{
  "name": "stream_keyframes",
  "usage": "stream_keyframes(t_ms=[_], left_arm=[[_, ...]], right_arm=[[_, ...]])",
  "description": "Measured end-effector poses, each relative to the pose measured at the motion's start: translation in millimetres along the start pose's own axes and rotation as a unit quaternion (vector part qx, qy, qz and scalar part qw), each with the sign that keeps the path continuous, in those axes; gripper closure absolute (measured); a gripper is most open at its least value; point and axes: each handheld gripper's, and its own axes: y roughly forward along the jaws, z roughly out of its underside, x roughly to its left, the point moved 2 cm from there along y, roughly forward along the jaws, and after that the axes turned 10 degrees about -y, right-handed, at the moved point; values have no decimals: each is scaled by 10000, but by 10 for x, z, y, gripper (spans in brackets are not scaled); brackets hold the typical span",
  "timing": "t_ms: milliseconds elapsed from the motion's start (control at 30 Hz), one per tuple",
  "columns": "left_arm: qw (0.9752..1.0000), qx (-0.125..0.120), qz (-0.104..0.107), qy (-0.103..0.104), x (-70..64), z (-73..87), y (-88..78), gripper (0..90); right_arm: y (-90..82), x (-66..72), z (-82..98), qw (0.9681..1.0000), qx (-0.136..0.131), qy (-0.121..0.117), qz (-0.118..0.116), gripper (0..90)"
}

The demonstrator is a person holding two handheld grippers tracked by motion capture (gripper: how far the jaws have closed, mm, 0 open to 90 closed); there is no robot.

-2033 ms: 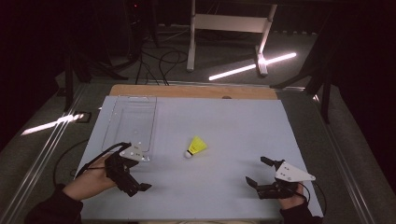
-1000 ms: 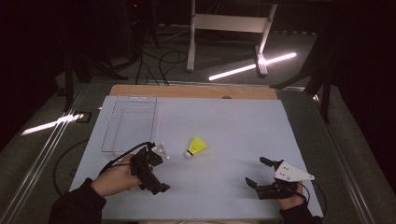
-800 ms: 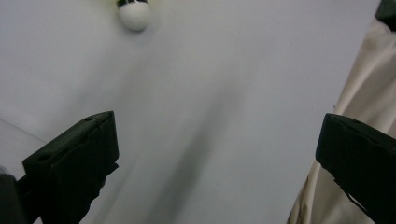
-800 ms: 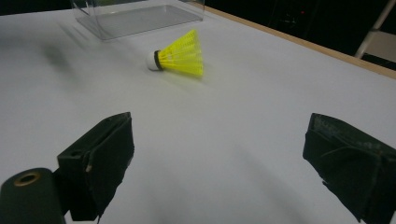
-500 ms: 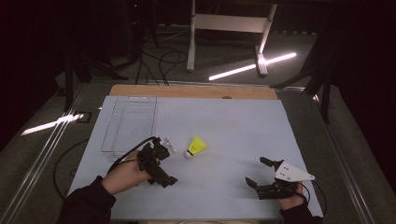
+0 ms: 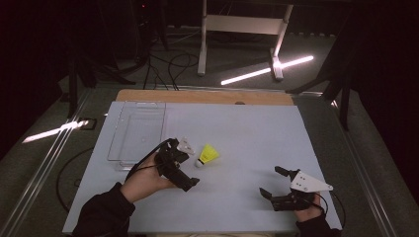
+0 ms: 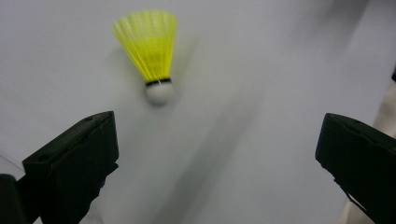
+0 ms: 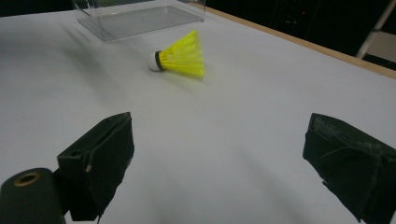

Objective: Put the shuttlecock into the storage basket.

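A yellow shuttlecock [image 6: 208, 155] lay on its side on the white table [image 6: 247, 138], roughly at mid-table, with its white cork tip pointing toward the person's left and its skirt toward the right. A clear tray [image 6: 137, 131] sat on the left part of the table, near the shuttlecock but apart from it.

The left gripper [image 6: 181, 170] was held in the left hand [image 6: 146, 177] just beside the shuttlecock, on its near-left side, not touching it. In the left gripper view the two black jaws stood wide apart, released, with nothing between them; the shuttlecock [image 7: 150, 51] lay ahead of them on the table, cork nearest the jaws and closer to the left-hand jaw. A black cable trailed from this gripper toward the tray.

The right gripper [image 6: 271, 182] rested low at the near right of the table, well apart from the shuttlecock, with a grey three-cornered plate on top. Its jaws were likewise spread, released and empty. In the right gripper view the shuttlecock [image 8: 182, 55] lay farther off, ahead of the jaws, with the tray [image 8: 135, 16] beyond it.
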Motion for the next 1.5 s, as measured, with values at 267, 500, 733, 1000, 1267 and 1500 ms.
stream_keyframes(t_ms=[267, 500, 733, 1000, 1267, 1500], left_arm=[[9995, -305, 120, -47, -4, -96, -1, 2], [9979, -594, 253, -73, 6, -174, 97, 1], [9946, -987, 311, 14, 18, -182, 195, 2], [9946, -970, 5, -368, 124, -167, 416, 3], [9955, -655, -130, -665, 182, -181, 580, 14], [9972, -200, -195, -687, 229, -198, 706, 15]], right_arm=[[2, 4, -4, 10000, -14, -3, 5, 88], [-3, 1, -5, 10000, -26, -21, 29, 88], [-4, 3, -8, 10000, -43, -44, 39, 88], [-16, 0, -10, 9999, -60, -41, 96, 88], [-15, 0, -7, 9999, -61, -37, 83, 88], [-12, 3, -6, 10000, -64, -10, 63, 88]])
